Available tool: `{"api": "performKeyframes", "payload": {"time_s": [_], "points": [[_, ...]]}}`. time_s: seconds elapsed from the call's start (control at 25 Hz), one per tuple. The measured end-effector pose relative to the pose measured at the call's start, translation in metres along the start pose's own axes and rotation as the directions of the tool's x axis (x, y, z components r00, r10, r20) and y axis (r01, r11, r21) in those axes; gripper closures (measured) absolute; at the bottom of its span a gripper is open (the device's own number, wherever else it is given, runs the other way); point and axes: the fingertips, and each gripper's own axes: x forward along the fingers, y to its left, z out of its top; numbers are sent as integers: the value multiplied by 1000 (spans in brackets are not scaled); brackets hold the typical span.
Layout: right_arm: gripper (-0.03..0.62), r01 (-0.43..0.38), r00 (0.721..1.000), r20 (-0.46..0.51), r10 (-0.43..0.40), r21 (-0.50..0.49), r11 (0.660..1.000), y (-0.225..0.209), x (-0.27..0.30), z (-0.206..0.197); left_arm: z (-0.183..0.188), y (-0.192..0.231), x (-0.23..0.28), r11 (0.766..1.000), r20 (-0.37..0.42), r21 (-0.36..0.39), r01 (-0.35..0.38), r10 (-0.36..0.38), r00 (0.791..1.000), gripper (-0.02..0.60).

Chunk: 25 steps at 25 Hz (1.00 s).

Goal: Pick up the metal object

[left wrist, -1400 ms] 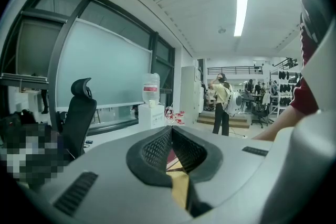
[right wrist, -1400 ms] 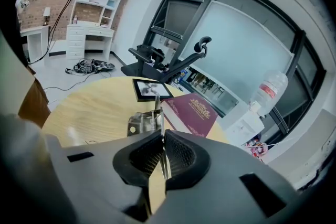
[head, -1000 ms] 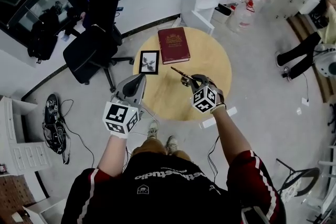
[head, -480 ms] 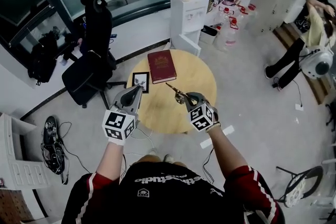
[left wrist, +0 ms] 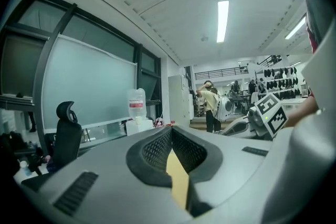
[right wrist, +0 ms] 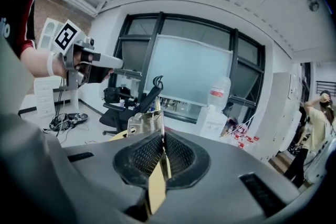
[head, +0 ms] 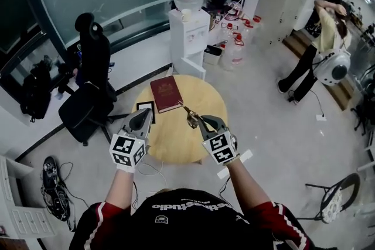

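Backed off and up over the last second. In the head view the round table [head: 206,146] now sits smaller at frame centre, with more floor around it and the water dispenser [head: 188,20] in at the top.

Took the metal object [head: 188,113] along. Pinched in the right gripper [head: 200,120], jaws all but together on its thin edge, same grip as a second ago. Pokes up and left from the jaw tips in the head view, over the upper middle of the tabletop, just beside the red book [head: 166,93] at upper left. Looks off the wood; can't judge how far. In the right gripper view, stands up past the pads at frame centre with a spring coil showing, so probably a clip of some kind.

Left gripper [head: 145,116] closed on nothing, hanging over the table's left edge and partly covering the picture frame [head: 143,106].

Reading: pick-up looks done, or near enough. Nothing left but holding steady.

Risk: thin pinch on a springy part, so likely to twist or slip if swung.
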Motion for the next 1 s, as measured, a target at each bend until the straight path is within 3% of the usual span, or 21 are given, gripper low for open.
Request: {"api": "performKeyframes", "payload": {"time_s": [0.4,0.64,1.0], "points": [[560,57,989,124,-86,221,974,9,-44,50,24,-1,-10,997,61,-24,76,-75,995,565],[560,116,971,173,-162,249,962,6,-66,75,44,1,-19,994,103,-28,102,-99,990,565],[560,151,931,259,-259,372,916,0,-95,103,64,1,-29,990,150,-22,139,-134,980,565]]}}
